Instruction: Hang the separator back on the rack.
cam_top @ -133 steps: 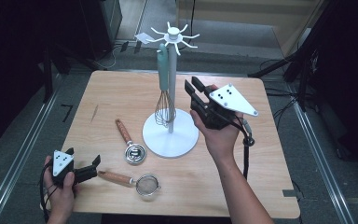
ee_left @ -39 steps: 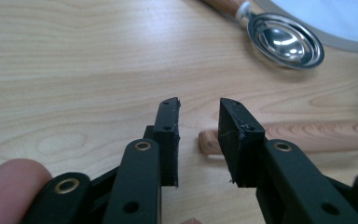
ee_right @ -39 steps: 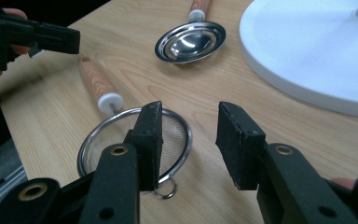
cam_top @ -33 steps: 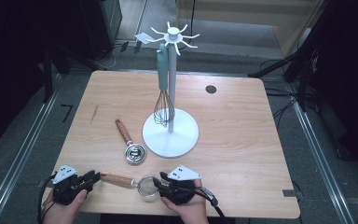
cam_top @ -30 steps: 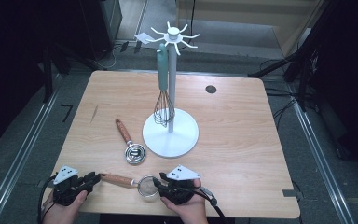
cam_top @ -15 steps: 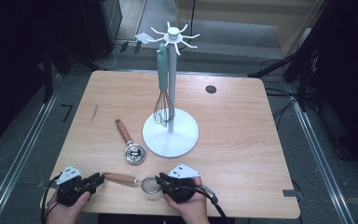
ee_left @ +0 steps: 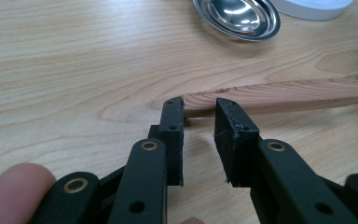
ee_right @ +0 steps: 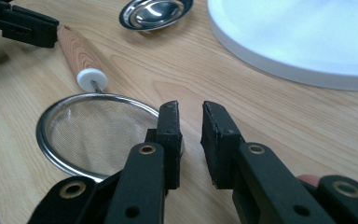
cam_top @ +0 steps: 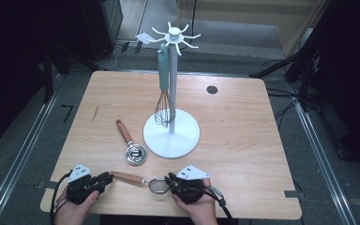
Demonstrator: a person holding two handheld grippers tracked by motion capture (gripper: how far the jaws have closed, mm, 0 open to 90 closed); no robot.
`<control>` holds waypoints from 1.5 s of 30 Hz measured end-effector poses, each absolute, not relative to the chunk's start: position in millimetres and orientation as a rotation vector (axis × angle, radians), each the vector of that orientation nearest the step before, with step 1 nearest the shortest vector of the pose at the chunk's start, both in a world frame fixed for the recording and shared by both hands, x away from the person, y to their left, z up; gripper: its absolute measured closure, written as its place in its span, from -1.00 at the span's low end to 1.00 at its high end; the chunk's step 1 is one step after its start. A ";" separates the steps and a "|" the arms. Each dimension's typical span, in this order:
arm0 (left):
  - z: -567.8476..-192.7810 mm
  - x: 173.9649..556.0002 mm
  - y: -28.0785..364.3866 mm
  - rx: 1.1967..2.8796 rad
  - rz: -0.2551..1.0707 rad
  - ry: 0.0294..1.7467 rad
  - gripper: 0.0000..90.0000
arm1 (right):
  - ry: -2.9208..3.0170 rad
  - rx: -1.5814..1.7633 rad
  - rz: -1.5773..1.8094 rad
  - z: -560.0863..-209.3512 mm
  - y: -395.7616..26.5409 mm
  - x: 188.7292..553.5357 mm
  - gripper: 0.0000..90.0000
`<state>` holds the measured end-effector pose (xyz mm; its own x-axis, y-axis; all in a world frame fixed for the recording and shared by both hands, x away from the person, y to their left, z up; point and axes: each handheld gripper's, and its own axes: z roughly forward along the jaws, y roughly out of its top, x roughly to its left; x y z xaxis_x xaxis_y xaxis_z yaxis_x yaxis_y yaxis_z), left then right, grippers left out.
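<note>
A small mesh strainer (cam_top: 158, 185) with a wooden handle (cam_top: 126, 178) lies near the table's front edge. My left gripper (cam_top: 107, 178) sits at the handle's end. Its jaws stand a narrow gap apart (ee_left: 198, 105), and the handle (ee_left: 284, 93) lies crosswise just beyond the tips, not between them. My right gripper (cam_top: 168, 180) is at the strainer's rim. Its jaws have just been closing to a narrow gap (ee_right: 189, 109). The rim (ee_right: 98, 135) runs under the left finger, and bare wood shows in the gap.
A white stand (cam_top: 171, 136) with a hanging whisk (cam_top: 164, 108) occupies the table's middle. A steel measuring cup (cam_top: 135, 153) with a wooden handle lies left of the stand's base. The cup (ee_left: 237, 16) and base (ee_right: 298, 42) are just ahead of both grippers.
The right hand has come down from beside the stand to the front edge at the strainer. Over the last second the strainer has slid slightly right; both hands have stayed nearly still.
</note>
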<state>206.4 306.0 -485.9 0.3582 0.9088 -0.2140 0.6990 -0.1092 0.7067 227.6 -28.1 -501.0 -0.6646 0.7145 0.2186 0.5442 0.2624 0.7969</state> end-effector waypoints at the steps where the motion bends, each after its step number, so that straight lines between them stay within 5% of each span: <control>1: -485.8 207.1 304.8 1.874 0.352 1.400 0.63 | 2.339 1.187 1.356 -501.1 -30.0 227.5 0.75; 22: -485.9 216.2 286.7 1.916 0.316 1.341 0.60 | 2.322 1.190 1.464 -490.1 -55.9 212.3 0.59; 28: -486.4 217.6 293.6 1.881 0.306 1.371 0.58 | 2.399 1.118 1.502 -485.6 -47.1 203.1 0.98; 45: -487.5 220.6 284.1 1.898 0.293 1.334 0.56 | 2.535 1.127 1.286 -500.9 -37.8 211.5 1.00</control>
<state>220.6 284.1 -487.5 0.4216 0.8749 -0.2383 0.6946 -0.1427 0.7051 211.5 -37.8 -500.9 -0.7253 0.6452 0.2399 0.5745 0.3754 0.7273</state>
